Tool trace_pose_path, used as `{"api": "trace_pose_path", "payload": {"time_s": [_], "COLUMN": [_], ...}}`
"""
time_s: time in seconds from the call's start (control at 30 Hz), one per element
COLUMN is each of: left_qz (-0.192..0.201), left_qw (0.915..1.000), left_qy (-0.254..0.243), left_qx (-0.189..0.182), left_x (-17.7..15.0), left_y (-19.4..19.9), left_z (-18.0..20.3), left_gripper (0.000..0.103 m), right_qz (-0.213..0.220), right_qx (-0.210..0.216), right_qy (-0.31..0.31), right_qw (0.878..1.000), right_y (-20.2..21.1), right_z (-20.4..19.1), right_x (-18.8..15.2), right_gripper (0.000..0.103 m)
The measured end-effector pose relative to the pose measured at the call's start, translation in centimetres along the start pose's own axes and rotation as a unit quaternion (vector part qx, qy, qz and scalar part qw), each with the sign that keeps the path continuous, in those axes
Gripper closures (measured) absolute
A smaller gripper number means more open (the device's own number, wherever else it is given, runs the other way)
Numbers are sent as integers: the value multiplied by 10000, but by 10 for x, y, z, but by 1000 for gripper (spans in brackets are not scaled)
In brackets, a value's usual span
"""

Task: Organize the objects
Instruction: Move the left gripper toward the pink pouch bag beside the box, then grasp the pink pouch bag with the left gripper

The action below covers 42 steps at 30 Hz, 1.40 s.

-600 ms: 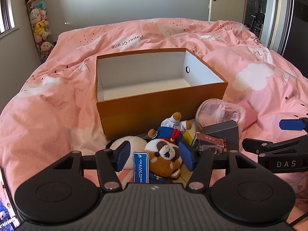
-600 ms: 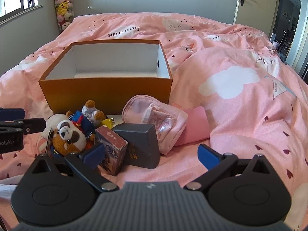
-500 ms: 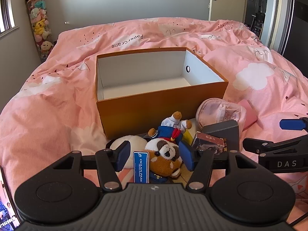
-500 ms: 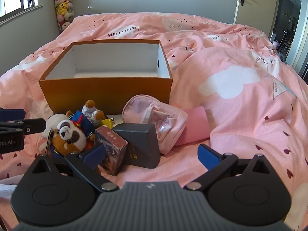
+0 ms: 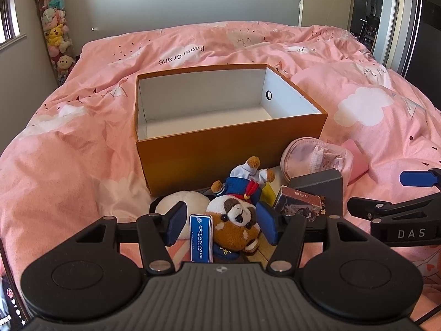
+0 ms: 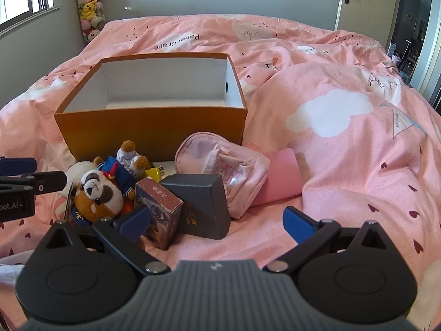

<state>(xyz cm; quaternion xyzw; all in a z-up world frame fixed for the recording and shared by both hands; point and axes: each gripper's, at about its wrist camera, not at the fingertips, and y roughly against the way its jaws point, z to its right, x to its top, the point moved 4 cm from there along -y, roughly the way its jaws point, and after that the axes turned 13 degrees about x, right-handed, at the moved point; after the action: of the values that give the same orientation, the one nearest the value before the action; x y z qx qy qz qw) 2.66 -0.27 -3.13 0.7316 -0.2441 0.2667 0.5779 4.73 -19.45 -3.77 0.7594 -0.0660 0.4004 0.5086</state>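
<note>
One open box (image 5: pixel 231 149) — two small boxes (image 6: pixel 158 207) — one pouch (image 6: pixel 220 165).

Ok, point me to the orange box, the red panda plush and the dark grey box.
orange box (image 5: pixel 220 162): left wrist view, on its front wall.
red panda plush (image 5: pixel 237 220): left wrist view, on its face.
dark grey box (image 6: pixel 204 204): right wrist view, on its front face.
</note>
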Motion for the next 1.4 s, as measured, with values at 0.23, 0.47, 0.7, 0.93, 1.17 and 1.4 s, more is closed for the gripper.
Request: {"api": "trace_pose_path", "payload": {"time_s": [0.23, 0.47, 0.7, 0.93, 1.17, 1.4], "left_qz": [-188, -382, -522, -933, -923, -948], "left_qw": [9995, 9966, 9901, 9810, 9838, 9808], "left_qy": [-11, -35, 37, 297, -52, -577], "left_qx": [-236, -729, -1301, -1676, -1537, -1607], "left_x": [3, 18, 47, 65, 71, 73], "left_y": [-13, -25, -40, -67, -80, -93], "left_z": [3, 17, 44, 75, 90, 95], "left_gripper": [45, 68, 75, 77, 73, 57], "right_qz": [-297, -501, -649, -832, -973, -1015], "right_qx": [147, 217, -16, 115, 374, 455], "right_qy": [-44, 131, 445, 734, 639, 737], "right_qw": [9994, 9984, 9969, 9938, 9925, 9911], "right_y": [-15, -31, -49, -74, -97, -96], "right_z": [8, 22, 54, 69, 75, 75], "right_x": [4, 19, 44, 58, 63, 56], "right_gripper": [20, 44, 54, 49, 46, 70]}}
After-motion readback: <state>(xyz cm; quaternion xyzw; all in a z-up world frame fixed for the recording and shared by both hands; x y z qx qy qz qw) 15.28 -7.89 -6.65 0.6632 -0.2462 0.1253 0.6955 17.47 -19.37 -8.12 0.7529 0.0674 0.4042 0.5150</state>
